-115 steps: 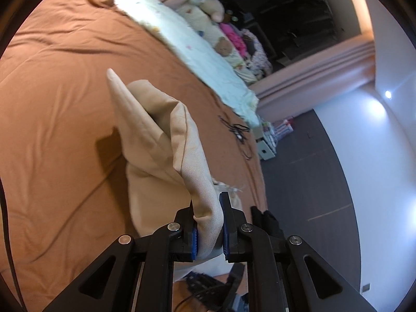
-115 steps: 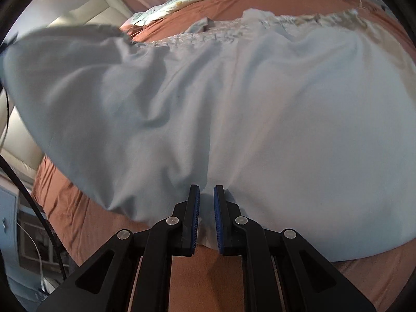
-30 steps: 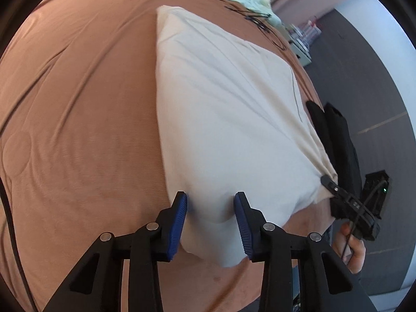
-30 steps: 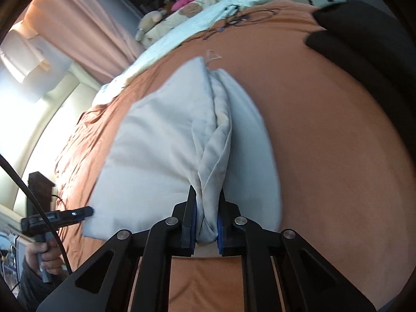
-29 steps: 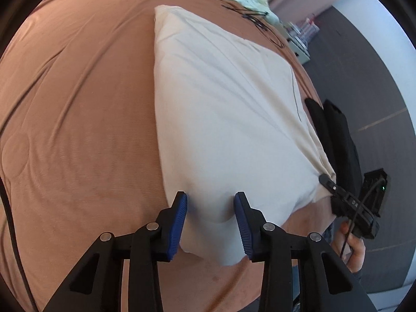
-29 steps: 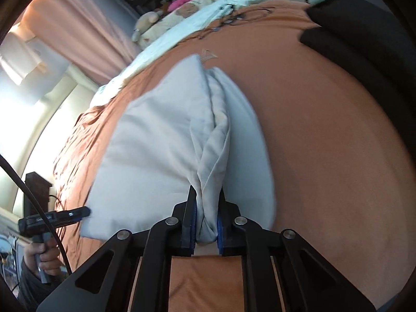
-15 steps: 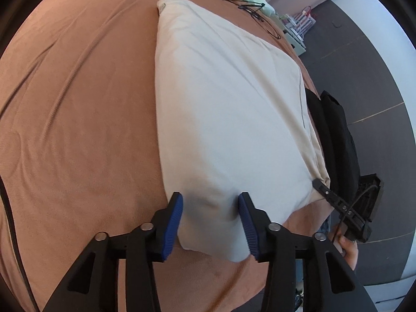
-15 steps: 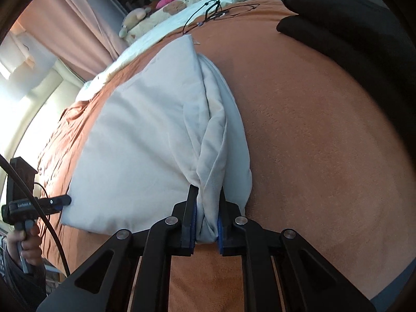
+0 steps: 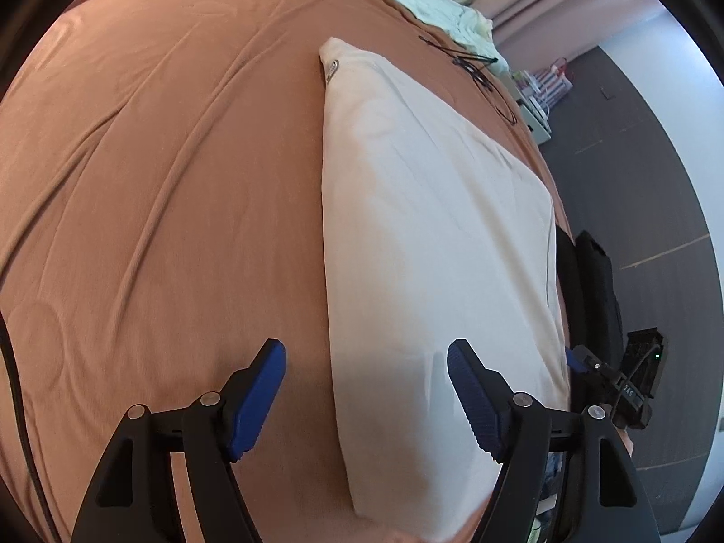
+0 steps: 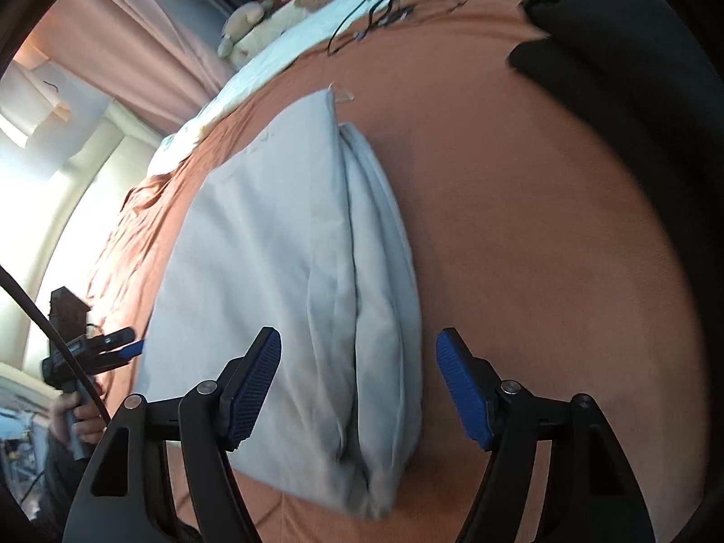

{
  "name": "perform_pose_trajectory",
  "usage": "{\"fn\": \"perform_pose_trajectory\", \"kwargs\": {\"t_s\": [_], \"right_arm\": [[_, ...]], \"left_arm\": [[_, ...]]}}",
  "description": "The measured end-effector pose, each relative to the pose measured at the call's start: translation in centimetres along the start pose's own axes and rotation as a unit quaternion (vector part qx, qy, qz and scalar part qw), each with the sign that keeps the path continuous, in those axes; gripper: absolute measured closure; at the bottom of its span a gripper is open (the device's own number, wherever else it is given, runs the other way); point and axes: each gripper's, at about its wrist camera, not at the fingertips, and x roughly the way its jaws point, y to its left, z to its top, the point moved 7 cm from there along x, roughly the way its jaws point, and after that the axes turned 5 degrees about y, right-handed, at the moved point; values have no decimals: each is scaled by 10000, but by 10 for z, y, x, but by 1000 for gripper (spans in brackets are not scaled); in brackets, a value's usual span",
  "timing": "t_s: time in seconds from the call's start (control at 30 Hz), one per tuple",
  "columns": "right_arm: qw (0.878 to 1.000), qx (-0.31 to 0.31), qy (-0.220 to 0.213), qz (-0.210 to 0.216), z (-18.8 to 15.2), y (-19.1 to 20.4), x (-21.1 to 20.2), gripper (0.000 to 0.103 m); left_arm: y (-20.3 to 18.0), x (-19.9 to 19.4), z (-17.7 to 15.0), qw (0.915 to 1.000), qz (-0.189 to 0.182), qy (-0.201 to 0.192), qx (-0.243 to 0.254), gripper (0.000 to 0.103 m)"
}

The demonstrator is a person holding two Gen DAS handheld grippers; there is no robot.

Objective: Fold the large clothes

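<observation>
Garment [image 9: 434,235], cream and folded, lies on the bed [image 9: 158,181]; left gripper [image 9: 366,391] and right gripper [image 10: 357,380] both spread wide, holding nothing.

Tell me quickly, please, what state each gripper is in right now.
Left gripper: open, holding nothing, above the folded cream fabric garment.
Right gripper: open, holding nothing, above that same garment.

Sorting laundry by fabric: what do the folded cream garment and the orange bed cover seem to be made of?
The cream garment looks like a matte woven cloth, perhaps cotton: fine soft wrinkles, crisp folded edges, no sheen. The orange bed cover looks like a stretchy knit, judging by its long smooth ripples; the fibre itself cannot be told.
</observation>
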Motion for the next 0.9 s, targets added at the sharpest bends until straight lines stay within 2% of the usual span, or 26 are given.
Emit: {"fn": "perform_pose_trajectory", "kwargs": {"t_s": [0.13,0.3,0.6,0.77,0.87,0.9], "right_arm": [[9992,75,274,276,27,-7,22,33],[9978,30,533,385,59,-11,53,33],[9896,-36,853,1161,114,-11,100,33],[9879,-130,1060,1121,134,-6,125,38],[9887,-203,1171,917,140,-4,133,45],[9893,-214,1179,826,140,-4,134,53]], "left_arm": [[1,9,20,10000,-49,-9,-40,28],[3,28,46,10000,-35,78,-50,28],[10,53,82,9996,-217,109,-162,28],[10,62,98,9996,-222,110,-166,28],[9,67,109,9995,-219,133,-192,29],[10,68,112,9995,-196,127,-224,30]]}}
